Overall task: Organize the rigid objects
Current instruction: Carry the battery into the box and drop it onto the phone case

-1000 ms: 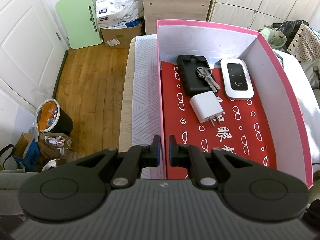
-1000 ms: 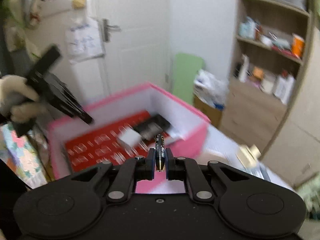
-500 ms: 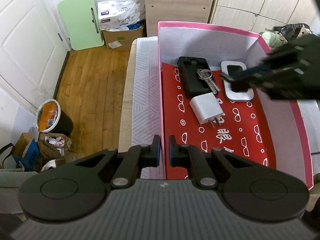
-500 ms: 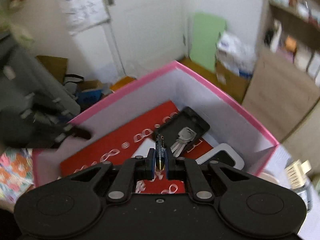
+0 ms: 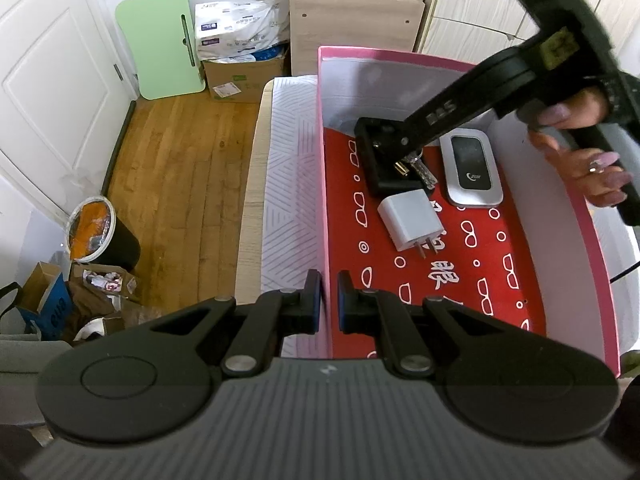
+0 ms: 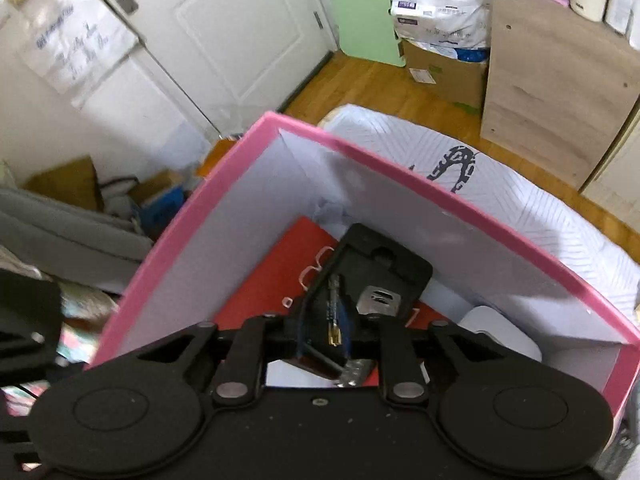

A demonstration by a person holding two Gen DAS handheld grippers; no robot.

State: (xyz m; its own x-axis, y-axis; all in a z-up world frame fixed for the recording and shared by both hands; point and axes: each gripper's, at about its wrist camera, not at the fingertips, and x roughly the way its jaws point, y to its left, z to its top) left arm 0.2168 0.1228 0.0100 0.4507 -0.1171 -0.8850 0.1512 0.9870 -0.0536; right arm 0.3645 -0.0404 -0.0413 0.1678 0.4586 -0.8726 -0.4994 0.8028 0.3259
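A pink box (image 5: 440, 62) with a red patterned floor holds a black phone case (image 5: 374, 160), keys (image 5: 422, 170), a white charger (image 5: 410, 220) and a white pocket router (image 5: 472, 170). My left gripper (image 5: 329, 300) is shut on the box's left wall at the near corner. My right gripper (image 6: 333, 322) reaches down into the box over the black case (image 6: 384, 268); its fingers are spread, and a black-and-gold battery (image 6: 334, 316) lies between them on the case. The battery's gold tip (image 5: 400, 168) shows in the left wrist view.
The box sits on a white patterned cloth (image 5: 292, 184) on a table. Left of it are wood floor (image 5: 180, 168), a black bin (image 5: 100, 236) and bags. A wooden cabinet (image 5: 356, 28) and a cardboard box (image 5: 244, 76) stand behind.
My right gripper has swung down into the box from the right, reached the black case and opened its fingers around the battery. The left gripper has stayed put on the wall.
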